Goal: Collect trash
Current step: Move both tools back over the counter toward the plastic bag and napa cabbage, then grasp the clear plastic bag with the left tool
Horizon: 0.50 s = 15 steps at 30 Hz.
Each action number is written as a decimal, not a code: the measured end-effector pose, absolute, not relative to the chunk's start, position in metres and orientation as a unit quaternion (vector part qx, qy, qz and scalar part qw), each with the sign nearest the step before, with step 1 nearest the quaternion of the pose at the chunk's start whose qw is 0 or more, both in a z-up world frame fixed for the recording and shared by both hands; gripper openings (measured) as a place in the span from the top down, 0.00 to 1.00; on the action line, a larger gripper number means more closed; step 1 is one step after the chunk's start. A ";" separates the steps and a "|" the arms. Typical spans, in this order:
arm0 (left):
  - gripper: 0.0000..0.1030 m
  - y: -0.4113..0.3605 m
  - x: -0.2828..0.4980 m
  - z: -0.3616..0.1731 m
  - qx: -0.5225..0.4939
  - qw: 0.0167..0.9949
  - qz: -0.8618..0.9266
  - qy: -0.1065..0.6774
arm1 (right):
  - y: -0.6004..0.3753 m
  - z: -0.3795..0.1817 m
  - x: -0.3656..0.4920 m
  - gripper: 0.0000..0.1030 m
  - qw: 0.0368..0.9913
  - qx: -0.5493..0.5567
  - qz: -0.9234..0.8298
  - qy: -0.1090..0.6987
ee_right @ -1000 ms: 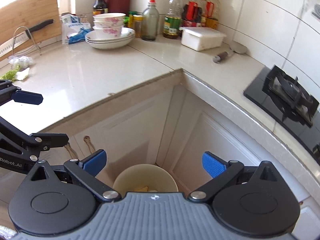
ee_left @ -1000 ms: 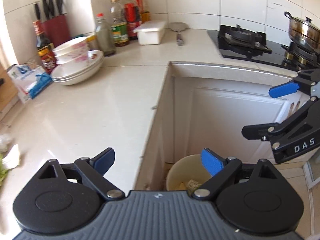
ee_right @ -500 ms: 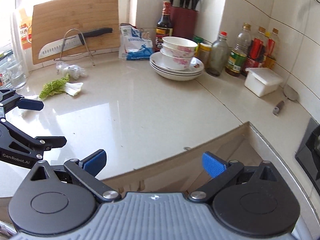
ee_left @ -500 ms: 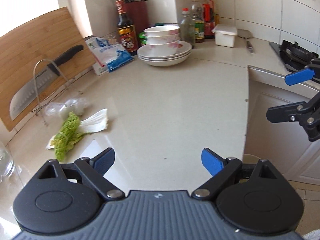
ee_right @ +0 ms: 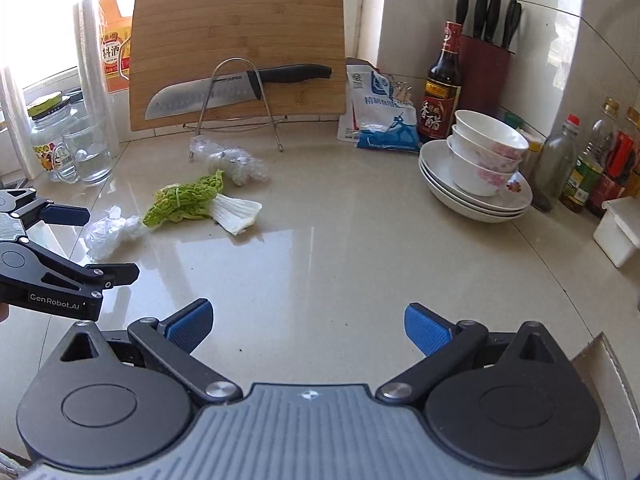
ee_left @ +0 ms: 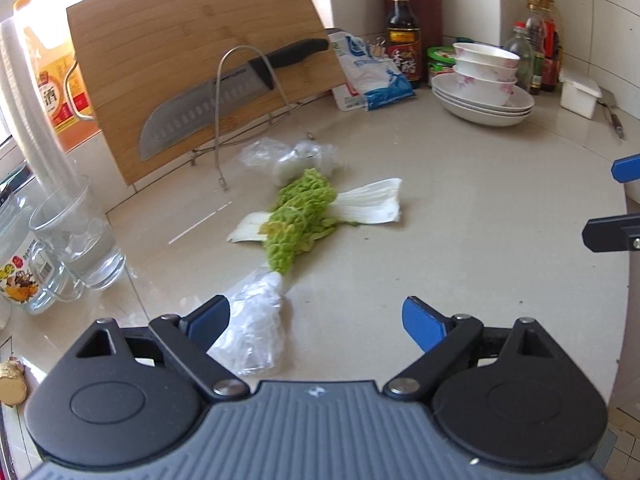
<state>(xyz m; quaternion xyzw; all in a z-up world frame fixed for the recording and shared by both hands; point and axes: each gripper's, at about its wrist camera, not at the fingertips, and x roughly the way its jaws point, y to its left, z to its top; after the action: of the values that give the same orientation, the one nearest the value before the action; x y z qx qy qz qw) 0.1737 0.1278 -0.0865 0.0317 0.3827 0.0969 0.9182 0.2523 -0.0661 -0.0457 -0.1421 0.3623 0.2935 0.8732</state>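
Two cabbage leaves [ee_left: 308, 216] [ee_right: 192, 200], green with white stems, lie on the beige counter. A crumpled clear plastic wrap [ee_left: 256, 328] [ee_right: 108, 232] sits just in front of them, and a second clear wrap [ee_left: 292, 158] [ee_right: 232, 160] lies behind, near the knife stand. My left gripper [ee_left: 316, 320] [ee_right: 100, 244] is open above the near wrap, whose edge lies by the left pad. My right gripper [ee_right: 308, 326] is open over bare counter, right of the trash; its fingers [ee_left: 612, 234] show at the right edge of the left wrist view.
A bamboo cutting board [ee_right: 236, 52] and a knife [ee_right: 224, 90] on a wire stand are at the back. A glass mug [ee_left: 76, 232] and jar stand left. Stacked bowls on plates [ee_right: 480, 168], a salt bag [ee_right: 380, 112], bottles and a knife block stand right.
Both grippers swung left from the bin by the cabinet to over the counter, and both stayed open. The cabbage leaves and plastic wraps now lie close in front of the left one.
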 end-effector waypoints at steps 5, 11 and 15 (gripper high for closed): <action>0.17 0.148 0.178 -0.101 0.019 0.910 0.111 0.399 | -0.045 -0.049 0.262 0.00 0.867 -0.138 0.305 0.368; 0.36 0.168 0.183 -0.111 -0.015 0.904 0.105 0.414 | -0.025 -0.053 0.267 0.00 0.862 -0.156 0.314 0.366; 0.46 0.175 0.184 -0.113 -0.029 0.904 0.106 0.412 | -0.015 -0.055 0.272 0.00 0.857 -0.160 0.327 0.364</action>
<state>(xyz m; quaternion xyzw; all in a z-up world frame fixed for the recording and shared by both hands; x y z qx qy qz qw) 0.1840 0.1748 -0.1127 -0.0293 0.4122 0.1057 0.9045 0.2719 -0.0152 -0.0549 -0.1595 0.3644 0.3267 0.8573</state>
